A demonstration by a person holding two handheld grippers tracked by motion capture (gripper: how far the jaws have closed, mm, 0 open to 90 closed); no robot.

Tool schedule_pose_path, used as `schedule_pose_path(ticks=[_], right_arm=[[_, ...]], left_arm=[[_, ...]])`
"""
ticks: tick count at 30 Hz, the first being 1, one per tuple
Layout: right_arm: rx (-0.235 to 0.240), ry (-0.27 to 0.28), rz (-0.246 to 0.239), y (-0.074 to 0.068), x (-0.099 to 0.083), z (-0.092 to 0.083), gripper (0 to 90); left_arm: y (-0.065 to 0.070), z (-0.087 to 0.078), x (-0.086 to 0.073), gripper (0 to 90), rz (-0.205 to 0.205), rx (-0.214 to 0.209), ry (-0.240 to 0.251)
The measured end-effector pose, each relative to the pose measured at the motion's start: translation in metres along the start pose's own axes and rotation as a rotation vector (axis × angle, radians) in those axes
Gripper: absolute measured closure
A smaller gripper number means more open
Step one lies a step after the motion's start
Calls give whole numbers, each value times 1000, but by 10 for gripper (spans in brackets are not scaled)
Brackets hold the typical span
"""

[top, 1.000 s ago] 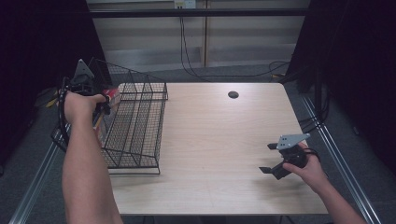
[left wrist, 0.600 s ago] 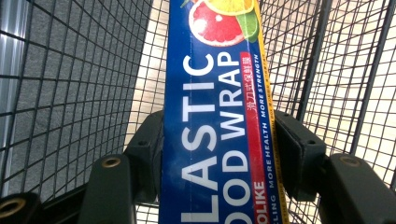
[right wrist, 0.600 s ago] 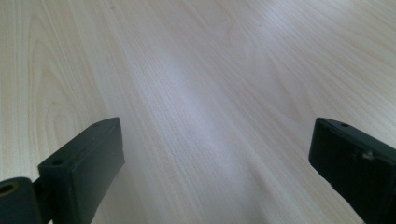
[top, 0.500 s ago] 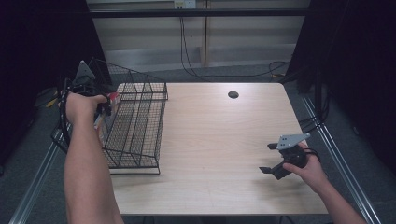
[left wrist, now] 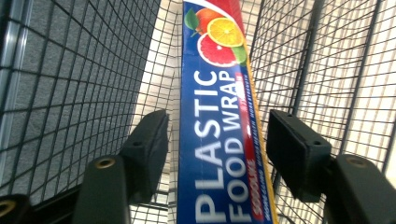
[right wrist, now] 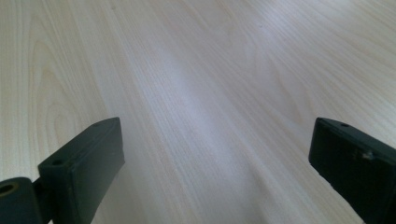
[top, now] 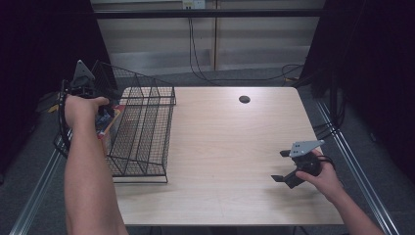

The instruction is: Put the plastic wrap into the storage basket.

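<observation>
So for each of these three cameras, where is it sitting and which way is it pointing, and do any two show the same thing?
High view: above the person's side, facing forward and down on the table; both forearms, left tool, right tool.
Left gripper view: on the left tool, looking into the wire basket along the food wrap box; its jaws, just opening, stand apart from the box.
Right gripper view: on the open right tool, facing bare tabletop.
Shared: high and left gripper views both show the basket.

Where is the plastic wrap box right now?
The plastic wrap box lies inside the wire basket at the table's left side, between the left tool's open jaws, untouched by them.
</observation>
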State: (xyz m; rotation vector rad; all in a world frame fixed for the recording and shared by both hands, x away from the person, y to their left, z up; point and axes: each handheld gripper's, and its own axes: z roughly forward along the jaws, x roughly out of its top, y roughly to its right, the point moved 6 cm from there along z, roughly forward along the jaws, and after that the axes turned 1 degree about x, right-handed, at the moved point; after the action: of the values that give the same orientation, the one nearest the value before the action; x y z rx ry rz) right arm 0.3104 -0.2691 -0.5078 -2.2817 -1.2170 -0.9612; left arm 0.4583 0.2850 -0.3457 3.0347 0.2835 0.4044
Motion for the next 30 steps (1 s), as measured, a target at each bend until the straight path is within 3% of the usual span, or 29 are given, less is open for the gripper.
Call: schedule_pose_path(ticks=[4,5,11,23,26,30], right_arm=[[-4,3,-3,0,1,0,30],[-4,2,-3,0,0,0,30],[-7,5,-2,0,2,0,30],[0,9,-5,0,2,-2,30],[-4,10,-3,0,3,-1,30],[-1,11,-7,0,3,-1,30]], left_arm=[[2,-7,1,364,16,-3,15],[5,-11,1,356,36,-15,19],[19,-19,0,296,48,-42,37],[65,-34,-5,254,116,-125,80],[80,-34,-9,244,155,-149,75],[90,-33,-12,237,187,-170,78]])
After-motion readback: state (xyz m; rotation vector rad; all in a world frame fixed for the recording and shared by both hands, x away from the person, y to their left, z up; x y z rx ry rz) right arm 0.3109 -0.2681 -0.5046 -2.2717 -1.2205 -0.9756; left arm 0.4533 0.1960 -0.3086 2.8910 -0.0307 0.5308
